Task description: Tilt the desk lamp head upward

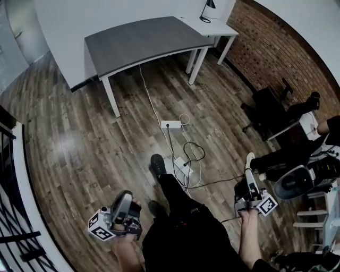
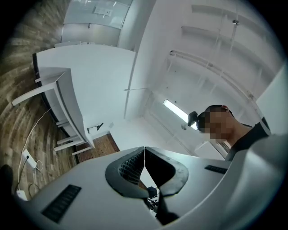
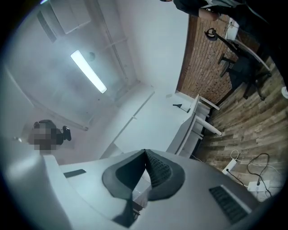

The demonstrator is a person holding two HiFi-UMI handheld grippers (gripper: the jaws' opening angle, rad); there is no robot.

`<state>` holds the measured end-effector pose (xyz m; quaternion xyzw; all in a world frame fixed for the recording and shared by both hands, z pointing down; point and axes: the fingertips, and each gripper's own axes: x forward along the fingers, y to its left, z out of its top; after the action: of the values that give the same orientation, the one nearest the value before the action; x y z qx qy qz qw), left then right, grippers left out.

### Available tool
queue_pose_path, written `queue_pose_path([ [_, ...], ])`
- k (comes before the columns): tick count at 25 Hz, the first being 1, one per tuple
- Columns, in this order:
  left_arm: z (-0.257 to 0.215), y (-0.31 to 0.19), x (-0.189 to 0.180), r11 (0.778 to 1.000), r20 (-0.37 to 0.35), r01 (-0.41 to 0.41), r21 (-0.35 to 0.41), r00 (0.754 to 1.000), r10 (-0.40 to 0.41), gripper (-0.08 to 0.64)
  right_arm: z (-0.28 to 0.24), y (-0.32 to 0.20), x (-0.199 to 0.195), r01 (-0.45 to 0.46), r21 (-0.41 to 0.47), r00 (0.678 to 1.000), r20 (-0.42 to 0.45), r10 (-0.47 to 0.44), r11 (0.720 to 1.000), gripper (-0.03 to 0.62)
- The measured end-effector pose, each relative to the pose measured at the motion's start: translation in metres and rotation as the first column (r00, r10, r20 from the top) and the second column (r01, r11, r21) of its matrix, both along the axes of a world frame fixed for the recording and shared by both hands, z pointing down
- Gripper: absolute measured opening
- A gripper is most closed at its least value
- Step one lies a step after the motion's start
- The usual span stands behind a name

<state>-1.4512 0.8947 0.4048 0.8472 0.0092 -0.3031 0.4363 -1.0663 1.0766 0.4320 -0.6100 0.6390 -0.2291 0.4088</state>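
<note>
Nearest in the head view are my own dark legs [image 1: 180, 223], and on either side of them I carry the left tool [image 1: 124, 195] and the right tool [image 1: 249, 159] low over the wooden floor [image 1: 79, 143]; I judge they hang there because I have not yet walked up to the job. The desk lamp [image 1: 208, 9] is well apart from me at the far top of that view, standing on the white tabletop [image 1: 220, 27] that adjoins the grey tabletop [image 1: 143, 40], near the brick wall [image 1: 265, 48]. A power strip [image 1: 170, 125] and loose cables [image 1: 194, 151] lie on the floor between me and the tabletops, so I would step round them. The lamp is so small there that I cannot tell how its head is tilted. In the left gripper view my left tool is pressed together with nothing in it, aimed up at wall and ceiling, and the desk lamp [image 2: 95, 127] is only a small dark mark past the tabletop's edge. In the right gripper view the right tool is likewise pressed together and empty, and the desk lamp [image 3: 182, 106] is a tiny dark shape, its joint too small to make out
</note>
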Motion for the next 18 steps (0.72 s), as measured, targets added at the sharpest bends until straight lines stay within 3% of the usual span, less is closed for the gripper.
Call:
queue_pose_path([
  [11,-0.011,-0.027,0.0,0.999,-0.019,0.028,0.035,0.999,-0.027,0.014,-0.041,-0.036,-0.011,0.07,0.036,0.992,-0.108,-0.066,0.997,0.014],
  [15,-0.013,-0.032,0.056,0.997,-0.003,-0.054,0.048,0.999,0.054,0.014,-0.04,-0.011,0.011,0.018,-0.029,0.985,-0.174,-0.023,0.999,0.014],
  [18,-0.012,-0.016,0.125,0.985,0.03,-0.162,0.057,0.987,0.161,0.014,-0.028,0.034,0.045,-0.055,-0.05,0.984,-0.173,0.046,0.997,0.015],
])
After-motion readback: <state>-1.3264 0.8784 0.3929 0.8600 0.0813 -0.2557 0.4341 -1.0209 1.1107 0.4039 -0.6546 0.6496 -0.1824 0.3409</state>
